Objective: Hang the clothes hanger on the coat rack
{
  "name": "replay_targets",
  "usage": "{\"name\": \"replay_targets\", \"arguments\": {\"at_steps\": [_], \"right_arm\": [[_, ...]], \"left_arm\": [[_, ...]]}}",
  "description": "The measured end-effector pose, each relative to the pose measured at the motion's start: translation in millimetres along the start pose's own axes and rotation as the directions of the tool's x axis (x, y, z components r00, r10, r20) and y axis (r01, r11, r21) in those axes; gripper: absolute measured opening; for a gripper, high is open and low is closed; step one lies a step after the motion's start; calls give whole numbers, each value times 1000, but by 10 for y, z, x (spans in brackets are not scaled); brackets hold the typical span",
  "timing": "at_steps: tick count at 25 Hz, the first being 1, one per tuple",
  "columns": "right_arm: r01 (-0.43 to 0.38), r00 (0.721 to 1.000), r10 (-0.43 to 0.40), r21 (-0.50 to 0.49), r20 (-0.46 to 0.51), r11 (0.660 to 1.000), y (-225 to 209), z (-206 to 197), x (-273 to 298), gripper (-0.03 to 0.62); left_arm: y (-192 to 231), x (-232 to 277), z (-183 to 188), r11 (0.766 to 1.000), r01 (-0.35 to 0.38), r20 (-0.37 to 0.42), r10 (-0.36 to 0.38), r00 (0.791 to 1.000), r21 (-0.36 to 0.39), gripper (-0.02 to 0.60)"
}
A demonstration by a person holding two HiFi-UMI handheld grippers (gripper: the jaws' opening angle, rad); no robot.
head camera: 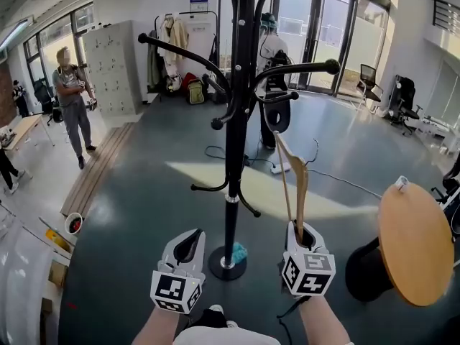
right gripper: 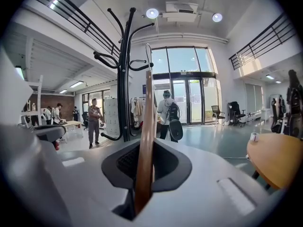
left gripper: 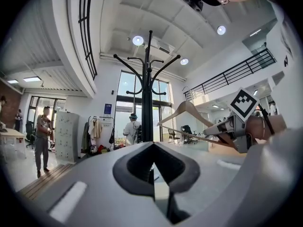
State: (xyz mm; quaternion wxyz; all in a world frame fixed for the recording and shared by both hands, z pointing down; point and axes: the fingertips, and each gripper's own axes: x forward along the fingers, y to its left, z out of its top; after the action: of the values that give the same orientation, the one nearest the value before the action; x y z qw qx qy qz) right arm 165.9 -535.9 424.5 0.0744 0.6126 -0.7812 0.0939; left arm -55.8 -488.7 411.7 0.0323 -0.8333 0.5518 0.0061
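Observation:
The black coat rack (head camera: 236, 128) stands right in front of me, with its round base (head camera: 227, 264) on the dark floor. My right gripper (head camera: 306, 237) is shut on the lower end of a wooden clothes hanger (head camera: 295, 182), which stands almost upright. The hanger's wire hook (head camera: 265, 115) reaches up close to the rack's right arm (head camera: 302, 69); I cannot tell if they touch. In the right gripper view the hanger (right gripper: 146, 126) rises from my right gripper (right gripper: 144, 174) beside the rack (right gripper: 124, 89). My left gripper (head camera: 188, 247) is left of the pole, shut and empty, as my left gripper (left gripper: 154, 150) shows.
A round wooden table (head camera: 415, 243) stands close on my right. A person (head camera: 72, 100) stands at the far left near grey lockers (head camera: 111, 67). Another person (head camera: 274, 67) with a backpack is beyond the rack by the glass doors. Cables (head camera: 287, 165) lie on the floor.

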Motion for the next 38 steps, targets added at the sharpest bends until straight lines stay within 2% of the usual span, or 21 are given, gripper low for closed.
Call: {"name": "replay_targets", "arguments": {"at_steps": [8,12,17,23,38], "right_arm": [[-26,999,26,-19,36,999,181,656,496,54],[-38,999,38,-14,32,999,205,827,678,54],[-32,999,33,-47,26,998,287,870,899,55],[-61,998,60,-64,-12,996,411,853,1150,55],[-74,993,71,-38,-90,997,499,543,1361,55]], "left_arm": [[316,325,67,1000,15,1,-15,1000,-11,0],[400,402,-4,1000,18,-15,-18,1000,-19,0],[510,429,-92,1000,26,-25,-27,999,-13,0],[606,535,-121,1000,25,-39,-25,999,-10,0],[732,537,-250,1000,15,-53,-16,998,-27,0]]}}
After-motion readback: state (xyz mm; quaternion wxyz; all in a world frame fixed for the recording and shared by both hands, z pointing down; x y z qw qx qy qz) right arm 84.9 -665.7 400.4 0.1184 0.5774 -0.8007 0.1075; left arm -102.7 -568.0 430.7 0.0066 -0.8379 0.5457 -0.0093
